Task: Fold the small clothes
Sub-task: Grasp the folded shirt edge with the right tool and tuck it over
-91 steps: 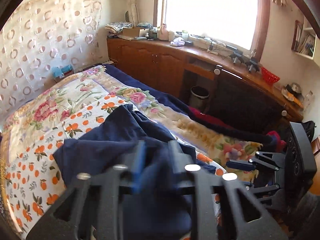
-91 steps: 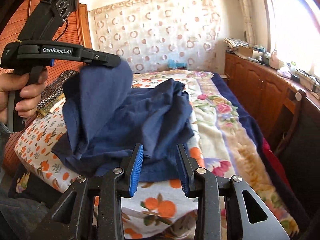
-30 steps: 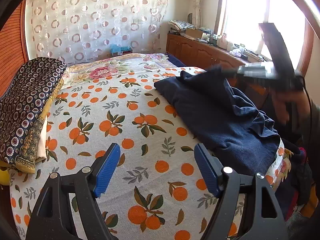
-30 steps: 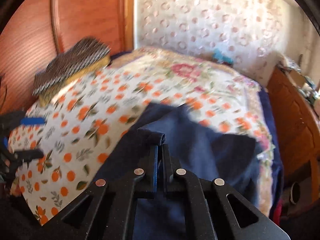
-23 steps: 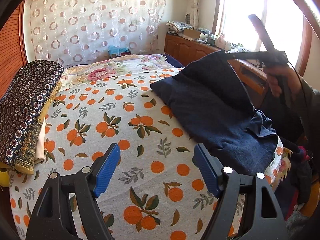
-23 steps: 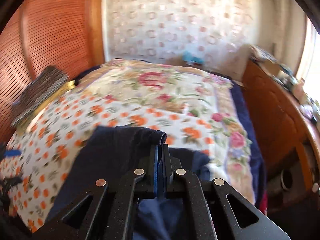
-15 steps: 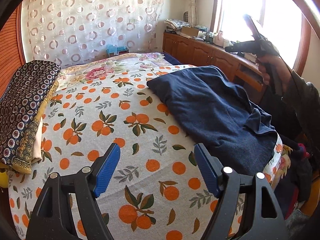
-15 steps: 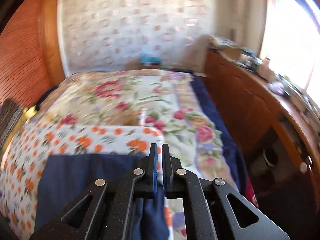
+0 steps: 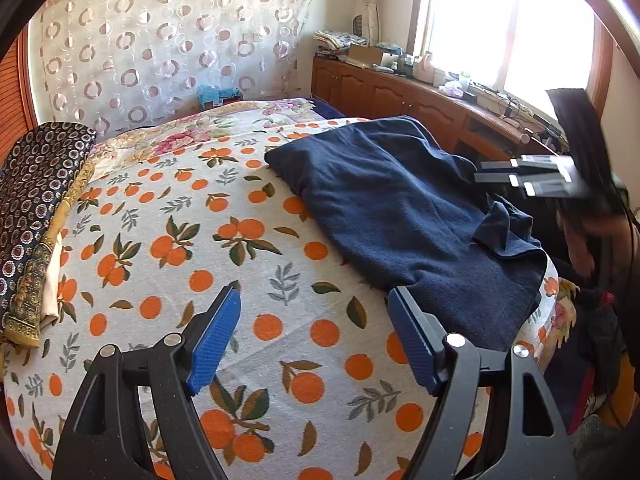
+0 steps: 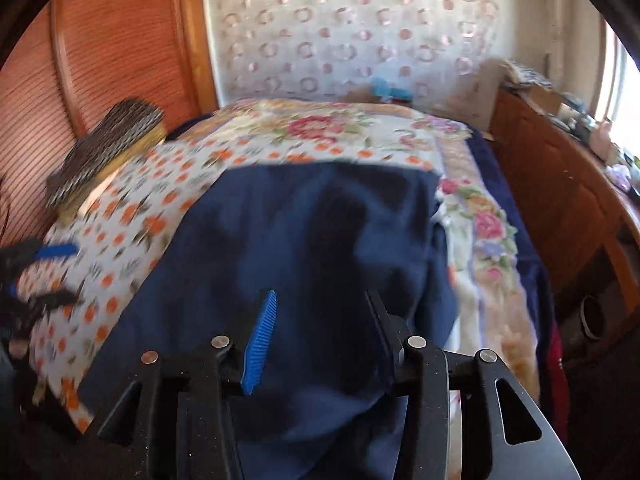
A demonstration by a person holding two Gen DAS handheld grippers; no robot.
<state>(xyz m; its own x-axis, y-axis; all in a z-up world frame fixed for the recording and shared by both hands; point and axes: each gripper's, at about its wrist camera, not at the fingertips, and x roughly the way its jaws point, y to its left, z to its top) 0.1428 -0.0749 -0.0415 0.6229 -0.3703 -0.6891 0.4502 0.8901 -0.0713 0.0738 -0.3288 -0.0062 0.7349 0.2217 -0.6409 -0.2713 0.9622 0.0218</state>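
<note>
A navy blue garment [image 9: 400, 208] lies spread along the right side of the bed, on the orange-print sheet [image 9: 224, 240]. One corner is rumpled near the bed's edge. My left gripper [image 9: 314, 336] hangs open over the bare sheet, just left of the garment's near end, with nothing between its blue pads. My right gripper [image 10: 320, 320] hovers over the garment [image 10: 304, 232], and its jaws are opening. The cloth lies under them and the pads do not press on it. In the left wrist view the right gripper [image 9: 520, 178] is a blur in a person's hand at the right.
A folded pile of dark patterned fabric [image 9: 32, 200] sits at the bed's left edge, by a wooden slatted panel [image 10: 100, 40]. A wooden cabinet [image 9: 400, 92] with clutter runs under the window. A small bin [image 10: 592, 316] stands on the floor at the right.
The right gripper, earlier shut on the garment's raised edge, has let go and its jaws have parted. The cloth has dropped flat on the bed. The left gripper stays open.
</note>
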